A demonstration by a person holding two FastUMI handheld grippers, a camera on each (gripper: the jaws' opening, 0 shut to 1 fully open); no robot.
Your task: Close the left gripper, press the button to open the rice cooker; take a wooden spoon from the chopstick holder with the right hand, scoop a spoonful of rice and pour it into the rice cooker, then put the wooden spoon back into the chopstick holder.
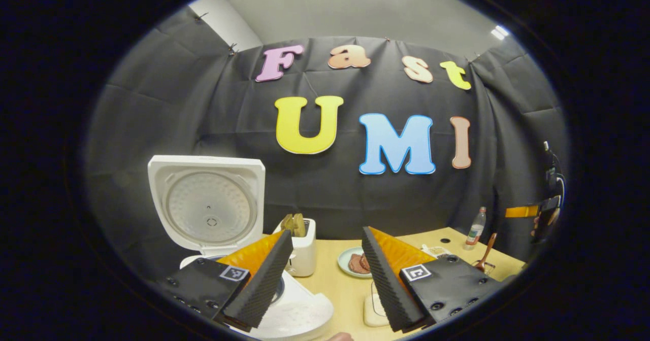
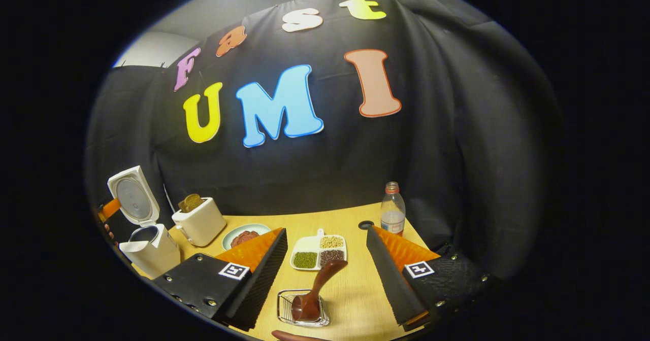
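White plastic rice cooker [image 1: 213, 214] stands open; dark wooden spoon [image 2: 317, 287] waits in wire holder [image 2: 284, 305]; both grippers' fingers spread wide, empty.

Rice cooker [image 1: 213, 229] lid up, left claw [image 1: 325, 275] spread wide above table [image 1: 345, 290], toaster [image 1: 300, 252] behind

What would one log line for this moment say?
rice cooker lid open | wooden spoon in chopstick holder | left gripper open | right gripper open

White rice cooker [image 2: 147, 239]; dark brown wooden spoon [image 2: 315, 293]; pale wood-grain table [image 2: 350, 300].
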